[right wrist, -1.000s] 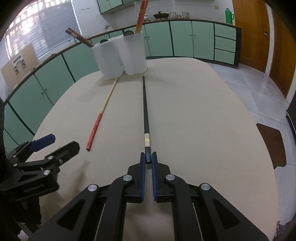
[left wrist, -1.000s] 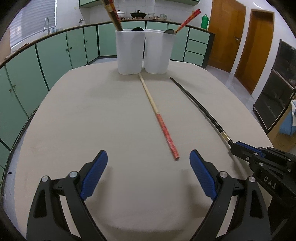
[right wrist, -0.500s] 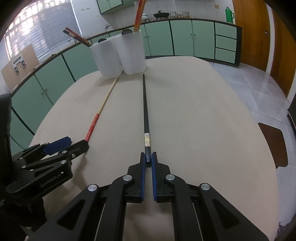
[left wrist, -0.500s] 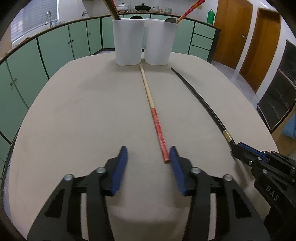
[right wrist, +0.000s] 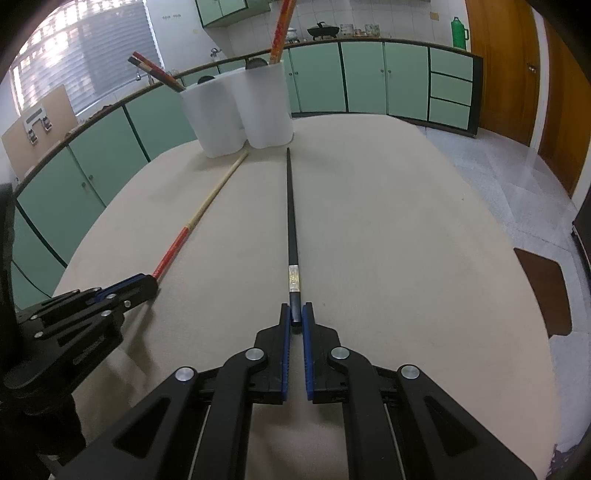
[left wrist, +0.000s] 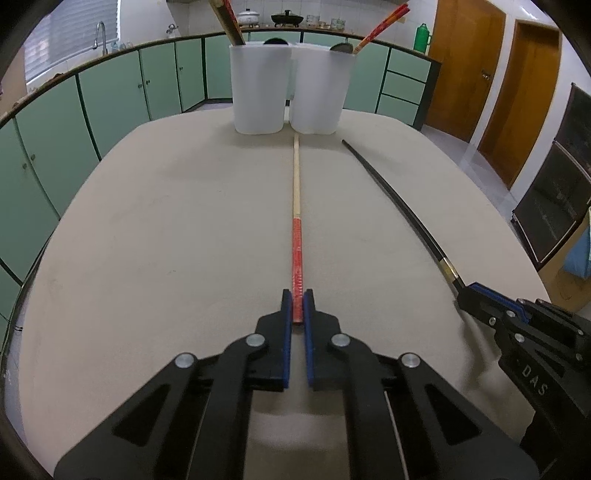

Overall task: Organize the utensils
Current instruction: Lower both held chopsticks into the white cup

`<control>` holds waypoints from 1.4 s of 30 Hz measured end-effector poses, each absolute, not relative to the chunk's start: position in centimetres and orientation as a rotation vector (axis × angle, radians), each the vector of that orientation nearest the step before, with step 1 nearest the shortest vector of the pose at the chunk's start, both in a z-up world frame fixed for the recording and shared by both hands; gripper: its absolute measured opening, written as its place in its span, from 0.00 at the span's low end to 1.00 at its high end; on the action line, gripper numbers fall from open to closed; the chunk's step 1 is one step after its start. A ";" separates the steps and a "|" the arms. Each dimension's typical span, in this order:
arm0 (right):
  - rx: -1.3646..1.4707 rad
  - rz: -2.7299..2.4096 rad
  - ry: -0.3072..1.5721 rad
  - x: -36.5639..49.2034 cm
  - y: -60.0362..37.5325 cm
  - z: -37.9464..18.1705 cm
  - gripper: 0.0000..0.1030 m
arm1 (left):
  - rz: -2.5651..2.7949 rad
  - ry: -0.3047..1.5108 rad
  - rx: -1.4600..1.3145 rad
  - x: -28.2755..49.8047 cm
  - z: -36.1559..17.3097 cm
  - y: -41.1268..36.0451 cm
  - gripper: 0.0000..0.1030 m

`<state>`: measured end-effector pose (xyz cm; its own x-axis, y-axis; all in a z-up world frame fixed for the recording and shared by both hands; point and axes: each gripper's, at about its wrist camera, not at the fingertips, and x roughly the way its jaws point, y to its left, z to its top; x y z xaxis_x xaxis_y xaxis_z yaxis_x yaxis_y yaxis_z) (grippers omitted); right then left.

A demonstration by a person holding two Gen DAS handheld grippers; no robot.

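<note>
My left tool (left wrist: 297,308), its jaws just closing, is pinching the red chopstick (left wrist: 297,254); my right tool (right wrist: 296,317) is gripping the black chopstick (right wrist: 291,221). Both are lying on the surface (left wrist: 166,229), gripped ends hidden.

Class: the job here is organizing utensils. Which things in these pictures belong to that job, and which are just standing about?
Part of the job:
red-handled chopstick, clamped in left tongs
black chopstick, clamped in right tongs
two white holders

Just standing about:
green flask
pots on the counter
</note>
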<state>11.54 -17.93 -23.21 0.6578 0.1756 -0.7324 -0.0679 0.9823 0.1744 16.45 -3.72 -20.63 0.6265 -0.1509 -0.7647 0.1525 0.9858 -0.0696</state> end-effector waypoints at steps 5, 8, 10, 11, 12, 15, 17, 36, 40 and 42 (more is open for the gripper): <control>0.113 0.141 0.793 11.0 -18.0 -21.3 0.06 | -0.174 0.833 0.025 15.5 -18.7 -3.1 0.05; 0.110 0.143 0.754 10.8 -18.2 -19.6 0.06 | -0.180 0.798 0.037 15.2 -17.0 -2.8 0.05; 0.106 0.145 0.727 10.7 -18.3 -18.3 0.06 | -0.182 0.761 0.043 14.9 -15.4 -2.5 0.05; 0.104 0.148 0.711 10.7 -18.4 -17.6 0.06 | -0.184 0.743 0.045 14.8 -14.6 -2.4 0.05; 0.102 0.151 0.696 10.6 -18.4 -16.9 0.06 | -0.186 0.727 0.045 14.8 -14.0 -2.2 0.05; 0.096 0.159 0.658 10.5 -18.4 -15.3 0.06 | -0.193 0.686 0.043 14.7 -12.1 -1.9 0.05; 0.087 0.168 0.633 10.6 -18.3 -14.0 0.06 | -0.199 0.659 0.041 14.8 -10.6 -1.7 0.05; 0.064 0.283 0.538 15.5 -17.9 -4.4 0.06 | -0.276 0.518 0.019 18.1 -1.6 -0.7 0.05; 0.044 0.314 0.504 16.7 -17.6 -1.5 0.06 | -0.304 0.500 -0.001 19.3 0.0 -0.5 0.05; 0.041 0.329 0.489 17.2 -17.6 -0.2 0.06 | -0.312 0.485 -0.004 19.8 0.7 -0.4 0.05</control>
<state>17.20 -17.56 -0.24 0.8315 0.3199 -0.4542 -0.3006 0.9466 0.1164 19.79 -0.44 0.71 0.8383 -0.2957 -0.4580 0.2937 0.9527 -0.0775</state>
